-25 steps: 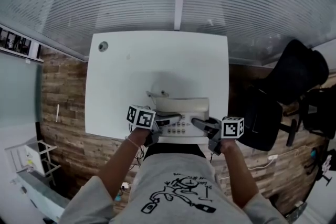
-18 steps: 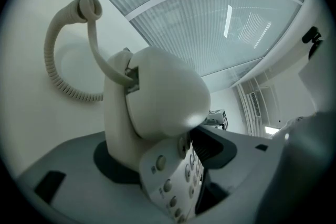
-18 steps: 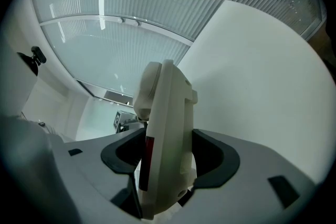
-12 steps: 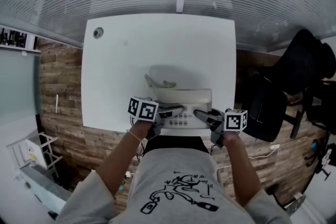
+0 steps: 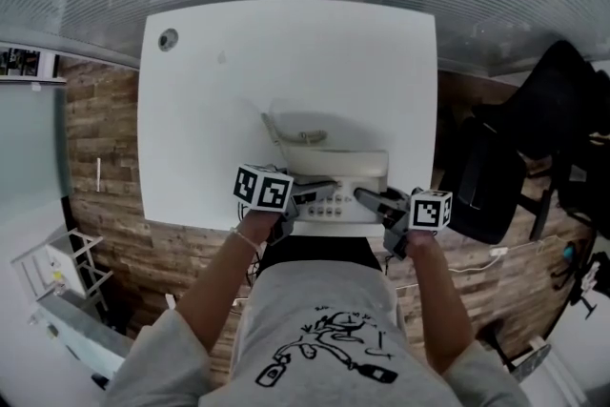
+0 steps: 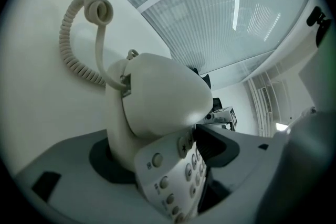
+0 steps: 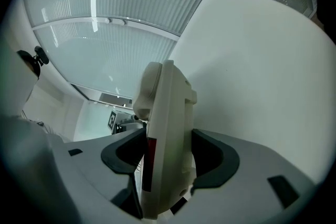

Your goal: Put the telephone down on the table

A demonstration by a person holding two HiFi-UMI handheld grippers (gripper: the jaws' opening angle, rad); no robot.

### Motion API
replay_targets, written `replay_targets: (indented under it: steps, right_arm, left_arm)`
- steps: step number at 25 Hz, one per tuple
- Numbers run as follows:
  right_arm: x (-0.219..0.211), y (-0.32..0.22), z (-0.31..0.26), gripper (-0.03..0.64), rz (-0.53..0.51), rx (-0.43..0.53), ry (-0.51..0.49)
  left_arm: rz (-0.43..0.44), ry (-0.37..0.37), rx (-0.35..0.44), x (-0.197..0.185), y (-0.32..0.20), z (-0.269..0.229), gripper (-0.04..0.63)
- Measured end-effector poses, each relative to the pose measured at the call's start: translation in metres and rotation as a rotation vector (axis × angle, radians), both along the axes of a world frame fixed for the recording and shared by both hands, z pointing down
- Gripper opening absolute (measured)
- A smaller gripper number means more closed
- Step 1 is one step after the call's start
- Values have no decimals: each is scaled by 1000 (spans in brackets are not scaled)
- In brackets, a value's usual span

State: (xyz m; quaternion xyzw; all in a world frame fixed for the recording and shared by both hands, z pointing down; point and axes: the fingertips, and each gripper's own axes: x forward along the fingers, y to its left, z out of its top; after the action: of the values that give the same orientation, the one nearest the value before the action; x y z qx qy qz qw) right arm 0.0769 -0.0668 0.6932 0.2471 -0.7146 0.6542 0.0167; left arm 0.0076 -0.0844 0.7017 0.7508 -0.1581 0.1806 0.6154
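Telephone (image 5: pixel 335 176) in cream plastic lies crosswise at the near edge of the white counter (image 5: pixel 286 62), straight in front of the person and between the two tools; whether its base rests fully on the surface cannot be told. The left hand-held gripper (image 5: pixel 319 193) takes the telephone's left end. Its jaws have just been opening and stand wide, with that end between them, one dark pad under the base and the other against the keypad (image 6: pixel 178 176). The handset (image 6: pixel 163 97) bulges just above the pads. The right hand-held gripper (image 5: pixel 368 197) holds the opposite end, which stands edge-on in the gap with a dark pad lying close against each side. A coiled cord (image 6: pixel 71 50) runs from the handset's end and loops over the counter beyond the telephone, away from the person. Small marks beside the round keys are too blurred to read. A dark red strip (image 7: pixel 149 165) runs down the telephone's edge in the right gripper view (no lettering can be made out on it). Each tool carries a marker cube (image 5: pixel 262 188) with black-and-white squares, and the person's grey shirt bears a black drawing (image 5: pixel 324 353) whose lettering is illegible.
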Motion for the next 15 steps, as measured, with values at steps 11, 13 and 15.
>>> replay_targets:
  steps: [11, 13, 15]
  right_arm:
    - [0, 3, 16, 282, -26, -31, 10]
    - [1, 5, 19, 282, -26, -41, 11]
    - [1, 5, 20, 282, -24, -46, 11]
  left_arm:
    - [-9, -111, -2, -6, 3, 17, 368]
    - [-16, -122, -4, -7, 4, 19, 370]
    - [-18, -130, -2, -7, 3, 19, 370]
